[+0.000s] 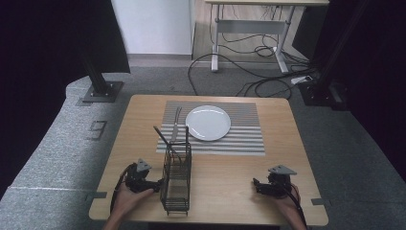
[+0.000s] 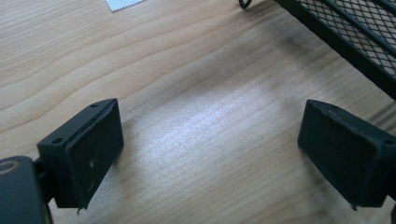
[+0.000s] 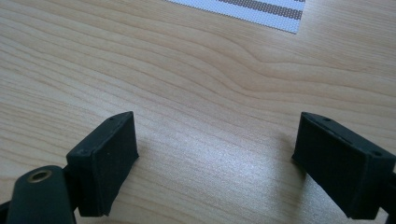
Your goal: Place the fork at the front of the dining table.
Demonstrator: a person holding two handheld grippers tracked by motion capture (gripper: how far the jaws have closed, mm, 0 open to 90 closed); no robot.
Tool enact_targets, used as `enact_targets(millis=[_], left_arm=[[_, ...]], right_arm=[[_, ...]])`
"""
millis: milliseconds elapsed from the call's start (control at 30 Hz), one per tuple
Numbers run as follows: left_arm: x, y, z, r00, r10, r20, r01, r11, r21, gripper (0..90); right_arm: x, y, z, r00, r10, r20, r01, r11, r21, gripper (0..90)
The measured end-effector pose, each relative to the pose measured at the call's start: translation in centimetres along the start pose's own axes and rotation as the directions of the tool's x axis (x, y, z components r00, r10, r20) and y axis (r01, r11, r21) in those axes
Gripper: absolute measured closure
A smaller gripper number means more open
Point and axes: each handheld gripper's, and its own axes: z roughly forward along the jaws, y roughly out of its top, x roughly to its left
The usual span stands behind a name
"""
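The caddy (image 1: 176, 178) is standing upright near the front edge of the counter (image 1: 225, 179), a tall, narrow box of black wire mesh with an open top; dark utensil handles are sticking up out of it, though what they are cannot be told. In the left gripper view its mesh wall (image 2: 359, 35) is showing a fine diamond weave on a solid black frame. The left tongs (image 1: 154, 184) are lying just beside the caddy's left wall, spread wide with nothing between the flat, matte black pads (image 2: 88, 154). The right tongs (image 1: 258, 186) are resting well apart from the caddy, likewise spread wide over bare pale wood with a flowing grain. Beyond the caddy a woven mat (image 1: 239, 139) with grey and white stripes is lying flat, carrying a round, glossy white plate (image 1: 208, 122), and a fork (image 1: 176, 122) is lying just left of the plate.
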Motion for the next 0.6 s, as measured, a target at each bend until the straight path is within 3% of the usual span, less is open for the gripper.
enact_targets(millis=[300,600], left_arm=[[0.0,-0.1,0.0,1.0000,0.000,-0.002,0.000,1.0000,-0.008,5.7],[-0.1,-0.1,0.0,0.9999,-0.007,-0.008,0.007,0.9999,-0.007,5.5]], right_arm=[[0.1,0.4,0.0,1.0000,0.005,-0.004,-0.005,1.000,0.005,16.4],[1.5,2.2,-1.0,0.9981,-0.014,-0.060,0.011,0.999,-0.042,17.5]])
